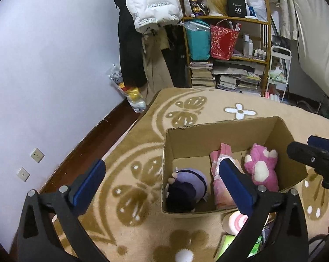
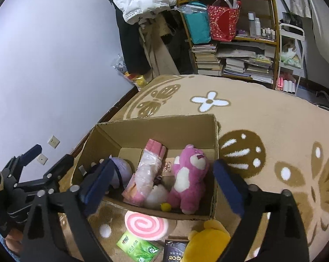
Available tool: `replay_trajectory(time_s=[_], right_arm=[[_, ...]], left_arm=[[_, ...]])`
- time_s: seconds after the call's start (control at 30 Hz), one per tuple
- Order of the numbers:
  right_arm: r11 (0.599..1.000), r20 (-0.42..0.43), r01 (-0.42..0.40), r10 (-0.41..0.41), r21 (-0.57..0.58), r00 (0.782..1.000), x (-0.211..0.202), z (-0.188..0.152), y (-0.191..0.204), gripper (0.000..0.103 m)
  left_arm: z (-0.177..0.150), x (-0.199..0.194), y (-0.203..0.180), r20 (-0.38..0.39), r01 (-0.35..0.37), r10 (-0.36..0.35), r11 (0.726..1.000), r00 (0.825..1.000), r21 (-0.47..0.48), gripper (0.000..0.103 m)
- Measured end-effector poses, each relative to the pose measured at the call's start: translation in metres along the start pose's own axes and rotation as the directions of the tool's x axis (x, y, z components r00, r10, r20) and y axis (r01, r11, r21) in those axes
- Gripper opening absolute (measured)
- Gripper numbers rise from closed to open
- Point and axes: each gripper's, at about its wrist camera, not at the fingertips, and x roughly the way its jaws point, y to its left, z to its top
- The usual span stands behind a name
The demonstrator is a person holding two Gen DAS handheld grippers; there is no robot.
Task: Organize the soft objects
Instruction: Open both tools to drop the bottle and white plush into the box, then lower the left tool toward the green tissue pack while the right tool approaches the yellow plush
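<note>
- Sitting on the beige patterned rug (image 2: 262, 113), an open cardboard box (image 2: 155, 128) is seen from both wrist views, with a pale wall (image 1: 44, 65) to its left.
- Three soft things are held inside the box: a purple plush (image 1: 186, 183) at the left end, a pink wrapped bundle (image 2: 147, 168) in the middle, and a pink bear (image 2: 190, 174) at the right end.
- A small white plush (image 2: 156, 194) and a little yellow ball (image 2: 166, 206) are wedged near the front wall of the box, between the bundle and the bear.
- Outside the box, just before its near wall, a pink swirl cushion (image 2: 145, 224), a green packet (image 2: 140, 249) and a yellow plush (image 2: 208, 240) are laid on the rug.
- The left gripper (image 1: 164, 181) is held above the box's left end with its jaws spread wide; nothing is pinched between them.
- The right gripper (image 2: 162, 183) is poised over the near edge of the box, jaws likewise spread wide and holding nothing.
- A cluttered wooden shelf (image 1: 227, 19) with stacked books (image 1: 202, 74), a red bag (image 1: 223, 41) and a teal bag (image 1: 198, 41) is seen at the far side of the room.
</note>
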Motion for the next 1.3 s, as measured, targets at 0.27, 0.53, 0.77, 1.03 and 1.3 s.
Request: replay_trajectory(time_s=[0.27,0.53,0.77,1.03,1.3], right_arm=[[0.999,0.026,0.034,-0.034,-0.012,0.999,-0.023,-0.006,0.004,0.103],[0.999,0.068,0.045,-0.045,-0.001,0.997,-0.053,-0.015,0.003,0.103],[0.999,0.075,0.053,-0.054,0.011,0.996,-0.072,-0.03,0.003,0.103],[0.996,0.084,0.079,-0.082,0.041,0.993,-0.09,-0.043,0.003,0.103],[0.994,0.056,0.089,-0.092,0.061,0.994,-0.091,-0.061,0.001,0.103]], left_arm=[[-0.004,-0.028,0.015,0.044,-0.02,0.023,0.999,0.999,-0.05,0.103],[-0.014,-0.054,0.018,0.064,-0.021,0.022,0.999,0.998,-0.028,0.103],[-0.024,-0.071,0.014,0.06,0.034,-0.031,0.998,0.998,-0.052,0.103],[-0.04,-0.088,-0.001,0.062,0.053,-0.051,0.998,0.997,-0.017,0.103],[-0.059,-0.085,-0.01,0.018,0.062,-0.062,0.998,0.998,-0.007,0.103]])
